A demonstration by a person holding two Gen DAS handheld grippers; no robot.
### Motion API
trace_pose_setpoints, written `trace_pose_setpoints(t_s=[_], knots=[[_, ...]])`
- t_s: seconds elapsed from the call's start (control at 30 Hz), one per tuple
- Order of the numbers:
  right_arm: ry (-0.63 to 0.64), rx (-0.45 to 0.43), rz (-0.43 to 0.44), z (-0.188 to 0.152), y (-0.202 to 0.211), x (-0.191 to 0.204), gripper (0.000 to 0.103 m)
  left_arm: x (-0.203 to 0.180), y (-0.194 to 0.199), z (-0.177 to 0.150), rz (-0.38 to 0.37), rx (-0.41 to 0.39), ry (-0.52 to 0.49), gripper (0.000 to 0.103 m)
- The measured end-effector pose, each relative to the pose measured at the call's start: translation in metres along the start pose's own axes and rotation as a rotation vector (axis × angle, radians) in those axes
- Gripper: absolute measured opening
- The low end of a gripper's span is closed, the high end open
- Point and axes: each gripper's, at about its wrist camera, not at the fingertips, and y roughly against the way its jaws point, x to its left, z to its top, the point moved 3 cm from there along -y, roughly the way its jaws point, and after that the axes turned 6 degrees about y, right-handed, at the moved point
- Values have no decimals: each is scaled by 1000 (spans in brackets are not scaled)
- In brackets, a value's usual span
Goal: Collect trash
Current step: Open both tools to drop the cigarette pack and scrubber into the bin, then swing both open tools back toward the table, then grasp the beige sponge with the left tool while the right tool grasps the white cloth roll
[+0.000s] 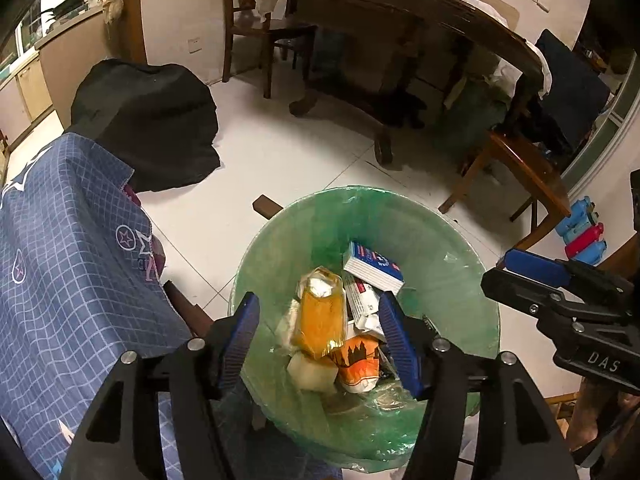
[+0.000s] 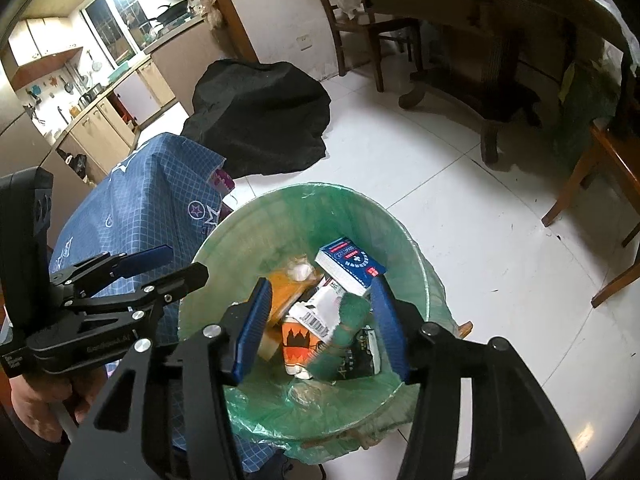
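A bin with a green liner (image 1: 452, 280) (image 2: 404, 236) stands on the white floor and holds trash: a blue and white box (image 1: 374, 268) (image 2: 350, 262), an orange packet (image 1: 322, 314) (image 2: 286, 292), an orange paper cup (image 1: 358, 364) (image 2: 298, 346), a white label wrapper (image 2: 322, 312) and a green scrubber (image 2: 344, 332). My left gripper (image 1: 320, 340) hovers open over the bin, holding nothing; it also shows in the right wrist view (image 2: 180, 264). My right gripper (image 2: 320, 328) is open above the bin, empty; it also shows in the left wrist view (image 1: 496, 270).
A blue checked cloth (image 1: 68, 280) (image 2: 140, 216) covers something left of the bin. A black bag (image 1: 148, 124) (image 2: 260, 116) lies on the floor behind. A wooden table (image 1: 400, 20) and chairs (image 1: 516, 176) stand beyond. Blue and red toys (image 1: 584, 232) lie at right.
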Motion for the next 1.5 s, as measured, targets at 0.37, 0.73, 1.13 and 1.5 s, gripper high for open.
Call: trace_pose_setpoints(t_s=[0.37,0.73,1.13,1.5], knots=[[23,-67,15,-5,20,10,55,-3,24,-10,16,-35,-48,63],[152,-162,184,-64,45,91,72,179,160,-109,158,-185,75,69],[291,-63,407,-83,7,250,72,390,230,-177,333,-212,454,71],[348,21,491,-88,-17,346,71,420,204,-180,408,-216,454,28]])
